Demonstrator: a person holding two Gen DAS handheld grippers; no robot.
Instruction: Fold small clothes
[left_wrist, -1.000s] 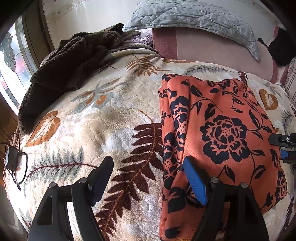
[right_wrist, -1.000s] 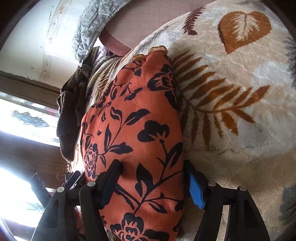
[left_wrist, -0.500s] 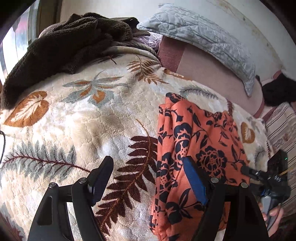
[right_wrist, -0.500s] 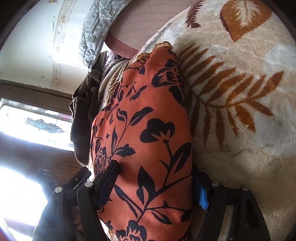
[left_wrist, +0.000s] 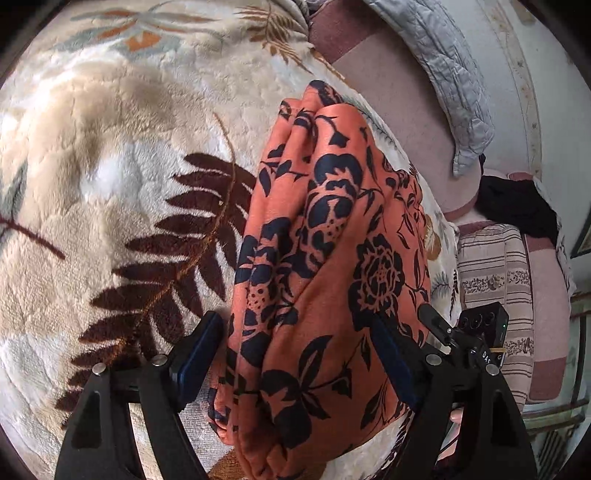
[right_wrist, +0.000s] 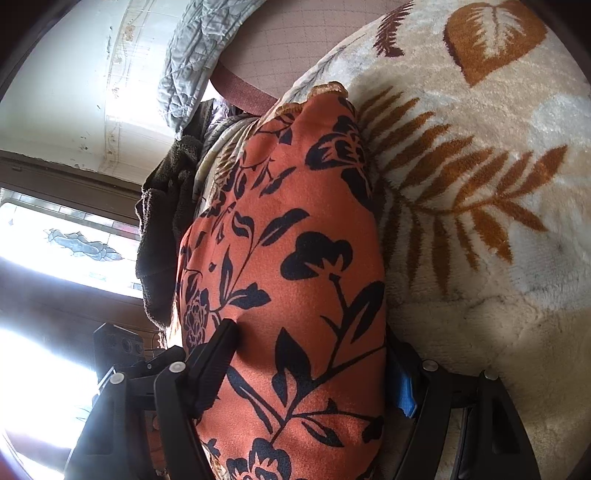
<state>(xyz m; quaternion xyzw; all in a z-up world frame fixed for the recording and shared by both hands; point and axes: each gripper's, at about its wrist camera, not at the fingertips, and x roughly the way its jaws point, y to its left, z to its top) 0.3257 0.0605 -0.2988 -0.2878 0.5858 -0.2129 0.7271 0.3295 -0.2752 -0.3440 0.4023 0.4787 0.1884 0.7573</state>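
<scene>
An orange garment with a dark floral print lies folded in thick layers on the leaf-patterned blanket. My left gripper is open and straddles the garment's near left edge, one finger on each side. My right gripper is open and straddles the opposite edge of the same garment, its jaws wide around the folded stack. The right gripper also shows in the left wrist view, at the garment's far side. Neither gripper pinches the cloth.
A grey quilted pillow and a pink bolster lie at the head of the bed. A dark brown fleece is heaped by the window. A striped cushion sits beyond the bed's edge.
My left gripper has moved right and forward, from beside the garment to straddling its edge. My right gripper has pushed a little further onto the garment. Both stay open.
</scene>
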